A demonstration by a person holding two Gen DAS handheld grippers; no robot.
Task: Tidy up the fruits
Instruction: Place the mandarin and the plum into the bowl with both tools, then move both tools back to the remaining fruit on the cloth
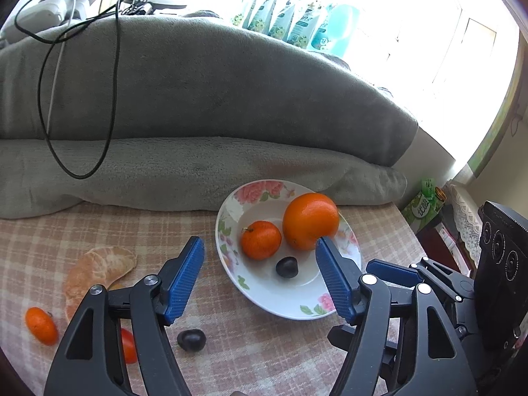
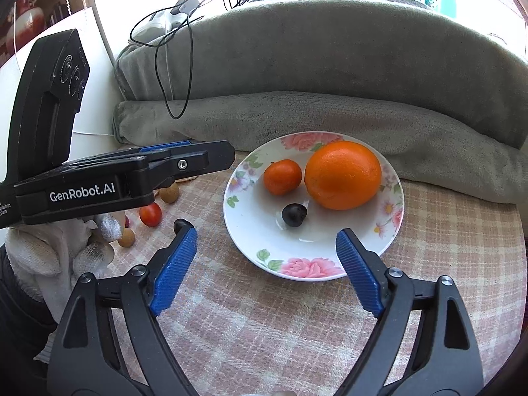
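White porcelain with a pink floral rim, the plate (image 2: pixel 298 269) is sitting on the checked tabletop (image 2: pixel 264 323), just in front of a folded grey blanket (image 2: pixel 330 76); it is carrying a large orange (image 2: pixel 343 175), a small mandarin (image 2: pixel 282 177) beside it and a dark grape (image 2: pixel 294 215) nearer the front rim; the three fruits are lying close together, the mandarin and the orange nearly touching. The right gripper (image 2: pixel 265 259) is hovering over the near edge of the plate with its jaws standing wide apart and nothing between them; the left gripper (image 1: pixel 260 257) is hovering at the plate's left edge, its jaws likewise apart and empty. Fruit is remaining off the plate on the tabletop: peeled mandarin segments (image 1: pixel 99 270), a small orange fruit (image 1: pixel 41 325), a cherry tomato (image 1: pixel 128 346) and a second dark grape (image 1: pixel 191 339). A black cable (image 1: pixel 82 99) is trailing over the blanket.
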